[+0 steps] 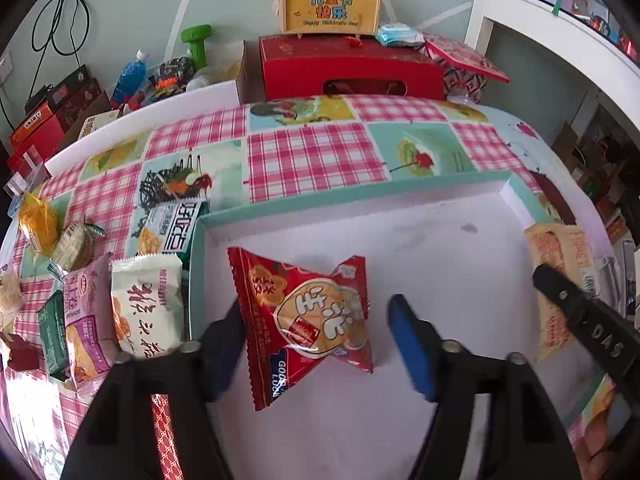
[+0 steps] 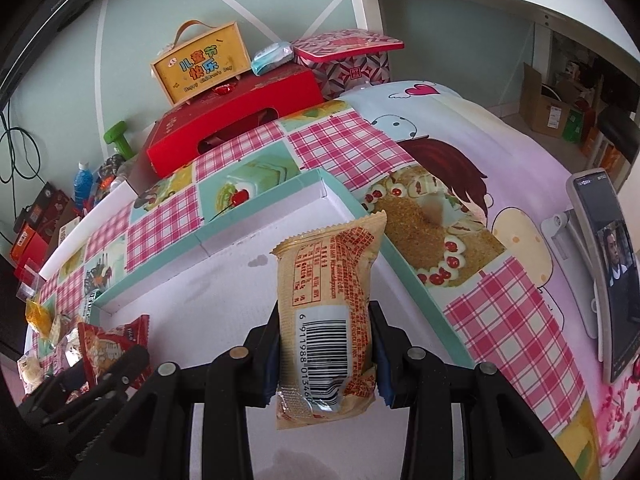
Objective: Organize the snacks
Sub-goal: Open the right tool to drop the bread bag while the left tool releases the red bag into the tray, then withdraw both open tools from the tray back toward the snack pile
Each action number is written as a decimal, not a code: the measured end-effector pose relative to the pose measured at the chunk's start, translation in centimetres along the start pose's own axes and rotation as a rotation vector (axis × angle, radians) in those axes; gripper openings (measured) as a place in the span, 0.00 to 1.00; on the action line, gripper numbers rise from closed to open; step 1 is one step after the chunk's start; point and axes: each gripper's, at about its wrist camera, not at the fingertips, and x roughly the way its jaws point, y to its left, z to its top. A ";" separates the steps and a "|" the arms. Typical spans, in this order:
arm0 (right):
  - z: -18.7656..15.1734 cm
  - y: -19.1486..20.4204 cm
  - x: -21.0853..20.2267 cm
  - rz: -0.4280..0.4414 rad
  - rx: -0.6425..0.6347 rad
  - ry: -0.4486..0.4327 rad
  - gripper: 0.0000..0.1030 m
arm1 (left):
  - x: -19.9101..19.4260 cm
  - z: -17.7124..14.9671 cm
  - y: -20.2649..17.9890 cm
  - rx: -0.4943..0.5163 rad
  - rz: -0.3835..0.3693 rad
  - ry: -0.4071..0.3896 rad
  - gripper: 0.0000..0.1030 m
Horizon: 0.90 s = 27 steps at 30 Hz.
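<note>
A red snack packet (image 1: 310, 322) lies on the white floor of a shallow teal-rimmed box (image 1: 352, 190). My left gripper (image 1: 320, 338) is open, its fingers on either side of the packet; the left finger touches its edge, the blue-padded right finger stands apart. My right gripper (image 2: 326, 354) is shut on a tan snack packet (image 2: 330, 312), barcode side up, held above the box (image 2: 256, 276). That tan packet and right gripper show at the right of the left wrist view (image 1: 560, 284). The red packet shows at lower left of the right wrist view (image 2: 114, 346).
Several snack packets (image 1: 116, 300) lie on the checked tablecloth left of the box. A red carton (image 1: 344, 68) with a yellow gift case (image 1: 330, 6) stands at the back. A phone on a stand (image 2: 608, 264) is at the right.
</note>
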 end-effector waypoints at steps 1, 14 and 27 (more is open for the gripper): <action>0.0 0.0 0.0 -0.003 -0.002 -0.001 0.41 | -0.2 0.1 0.1 -0.010 0.001 -0.001 0.84; 0.2 0.6 -0.7 0.043 -0.033 -0.036 1.00 | -2.7 0.5 3.2 -0.169 0.022 0.022 0.99; -0.2 2.9 -2.0 0.086 -0.083 -0.056 1.00 | -4.7 -1.5 9.4 -0.288 0.151 0.062 0.99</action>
